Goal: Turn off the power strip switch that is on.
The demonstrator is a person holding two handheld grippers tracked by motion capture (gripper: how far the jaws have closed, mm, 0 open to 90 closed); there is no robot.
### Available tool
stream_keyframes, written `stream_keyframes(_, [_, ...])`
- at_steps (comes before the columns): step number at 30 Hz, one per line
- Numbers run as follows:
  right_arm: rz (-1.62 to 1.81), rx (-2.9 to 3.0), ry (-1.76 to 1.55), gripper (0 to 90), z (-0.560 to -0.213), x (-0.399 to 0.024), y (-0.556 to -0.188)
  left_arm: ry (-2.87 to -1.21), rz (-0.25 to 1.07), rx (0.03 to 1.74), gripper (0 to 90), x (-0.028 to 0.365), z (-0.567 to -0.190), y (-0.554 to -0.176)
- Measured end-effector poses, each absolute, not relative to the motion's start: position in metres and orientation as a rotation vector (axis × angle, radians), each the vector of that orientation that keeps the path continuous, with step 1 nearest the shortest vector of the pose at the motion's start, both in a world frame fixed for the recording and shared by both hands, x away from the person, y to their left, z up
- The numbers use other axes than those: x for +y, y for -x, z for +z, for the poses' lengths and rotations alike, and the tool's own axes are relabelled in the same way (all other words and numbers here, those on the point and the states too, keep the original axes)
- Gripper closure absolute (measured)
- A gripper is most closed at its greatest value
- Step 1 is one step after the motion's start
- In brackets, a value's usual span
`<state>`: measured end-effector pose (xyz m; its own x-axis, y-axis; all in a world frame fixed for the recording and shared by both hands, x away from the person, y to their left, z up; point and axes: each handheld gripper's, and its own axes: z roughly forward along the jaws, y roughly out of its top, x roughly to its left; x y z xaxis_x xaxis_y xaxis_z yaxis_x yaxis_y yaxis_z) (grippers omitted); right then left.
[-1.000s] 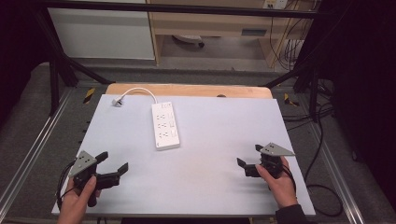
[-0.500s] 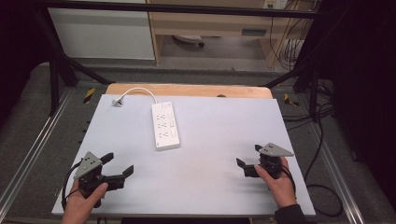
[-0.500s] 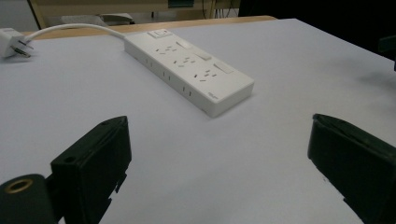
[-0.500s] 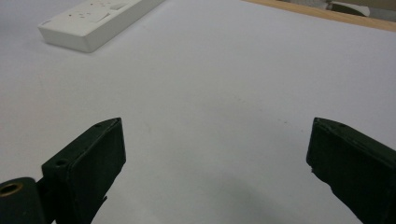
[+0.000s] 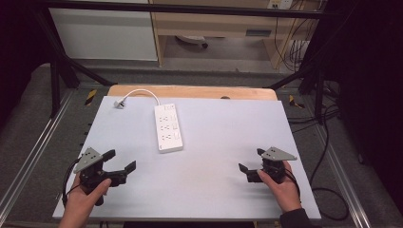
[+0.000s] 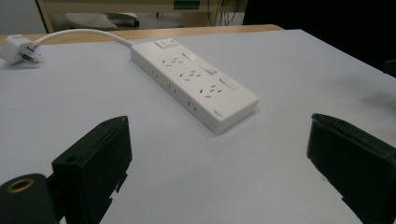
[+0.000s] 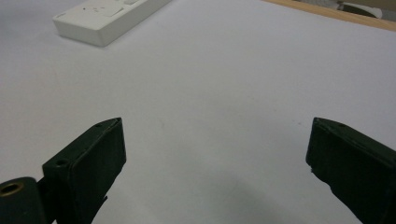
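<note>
A white power strip (image 5: 168,128) lies on the pale table (image 5: 223,142), its cord running to a white plug (image 5: 119,103) at the back left. The left gripper view has the strip (image 6: 194,81) and the plug (image 6: 16,48) ahead of my jaws. My left gripper (image 5: 119,160) is open near the front left corner, nothing between its jaws, pointing toward the strip. At the front right, my right gripper (image 5: 250,160) is open too and empty. One end of the strip (image 7: 107,16) appears at the top left of the right gripper view.
A wooden board (image 5: 190,91) edges the table at the back. Metal rails (image 5: 28,152) run along both sides. Cables (image 5: 328,190) lie on the floor to the right. A shelf unit (image 5: 214,23) stands beyond the table.
My left gripper has shifted slightly right and toward the front edge, still open. The right gripper has barely moved.
</note>
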<state>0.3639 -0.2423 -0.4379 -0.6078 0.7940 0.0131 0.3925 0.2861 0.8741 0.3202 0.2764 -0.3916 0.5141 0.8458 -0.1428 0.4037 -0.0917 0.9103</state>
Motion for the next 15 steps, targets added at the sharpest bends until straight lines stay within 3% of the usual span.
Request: stream_keyframes(15, [1.267, 2.132, -1.058, 5.2, -0.438, -0.241, -0.364, -1.709, 0.487, 1.071, 6.7, 0.261, -0.365, -0.355])
